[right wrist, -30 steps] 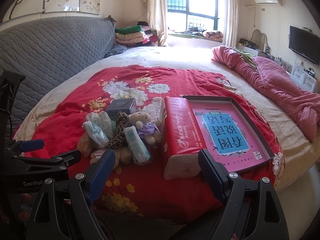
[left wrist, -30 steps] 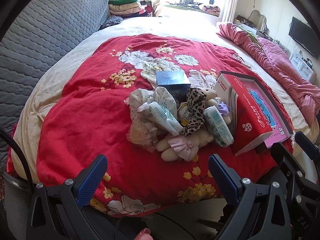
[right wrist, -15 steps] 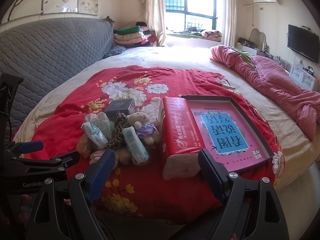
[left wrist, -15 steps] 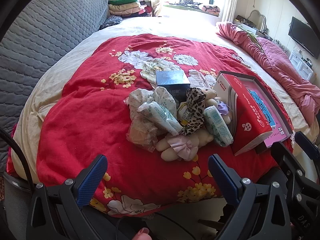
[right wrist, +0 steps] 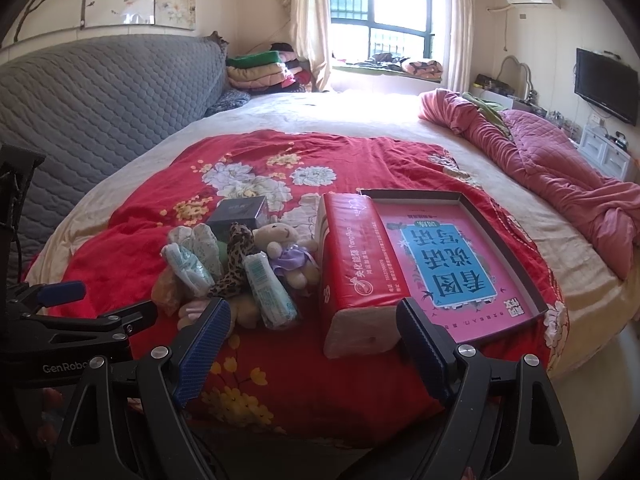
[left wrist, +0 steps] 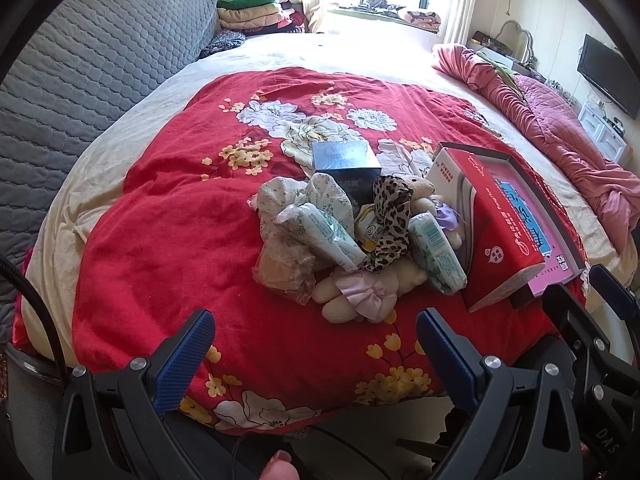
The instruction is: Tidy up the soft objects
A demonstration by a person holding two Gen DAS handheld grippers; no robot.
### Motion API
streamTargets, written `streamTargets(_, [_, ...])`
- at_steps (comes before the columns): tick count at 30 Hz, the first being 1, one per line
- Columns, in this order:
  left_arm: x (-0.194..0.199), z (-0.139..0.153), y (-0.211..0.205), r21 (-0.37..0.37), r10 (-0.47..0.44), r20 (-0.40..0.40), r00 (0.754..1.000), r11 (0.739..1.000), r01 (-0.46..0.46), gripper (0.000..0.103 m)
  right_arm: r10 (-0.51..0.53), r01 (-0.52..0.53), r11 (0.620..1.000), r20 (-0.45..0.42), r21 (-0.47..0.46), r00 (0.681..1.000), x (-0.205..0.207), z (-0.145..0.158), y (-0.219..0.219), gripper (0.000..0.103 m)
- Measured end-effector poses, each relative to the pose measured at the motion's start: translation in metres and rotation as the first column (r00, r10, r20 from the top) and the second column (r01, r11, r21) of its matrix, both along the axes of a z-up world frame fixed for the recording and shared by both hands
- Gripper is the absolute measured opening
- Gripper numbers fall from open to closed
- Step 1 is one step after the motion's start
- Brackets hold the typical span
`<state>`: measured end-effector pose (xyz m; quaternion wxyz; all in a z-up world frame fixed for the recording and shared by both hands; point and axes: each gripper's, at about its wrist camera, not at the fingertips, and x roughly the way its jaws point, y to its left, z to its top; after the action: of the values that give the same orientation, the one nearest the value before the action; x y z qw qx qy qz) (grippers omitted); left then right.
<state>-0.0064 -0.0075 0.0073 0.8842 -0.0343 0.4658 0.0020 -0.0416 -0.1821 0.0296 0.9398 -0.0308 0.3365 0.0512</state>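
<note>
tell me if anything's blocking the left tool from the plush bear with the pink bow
Nothing visible does. The left tool is open and empty, and only bare red blanket lies between it and the plush bear with the pink bow, which sits at the near edge of the pile. A tissue pack rests against the bear's far side.

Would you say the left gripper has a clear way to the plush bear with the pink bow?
Probably yes: the left gripper is open, the bear lies nearest, with only bare red blanket between.

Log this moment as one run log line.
left gripper: open, empty | right gripper: open, empty | soft-item pile: untouched on red floral quilt
</note>
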Motion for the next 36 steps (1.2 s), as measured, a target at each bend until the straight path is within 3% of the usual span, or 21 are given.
streamTargets(12, [0.003,-0.002,0.014,-0.068,0.013,-0.005,1.0,0.998,-0.014,0.101,0.008,-0.008,1.0,-0.007,0.003,1.0,0.001,-0.003,0.001,0.086])
streamTargets(23, [0.013,-0.023,0.05,-0.13,0.089,-0.062,0.994,0.987,-0.096,0.101,0.046,-0.046,0.999,-0.012,0.008,0.999,0.006,-0.009,0.007,0.086])
streamTargets(36, [0.042,-0.059,0.069,-0.154,0.105,-0.122,0.987,0.98,-0.124,0.101,0.18,-0.178,0.982,0.021,-0.06,0.983,0.027,-0.016,0.04,0.086])
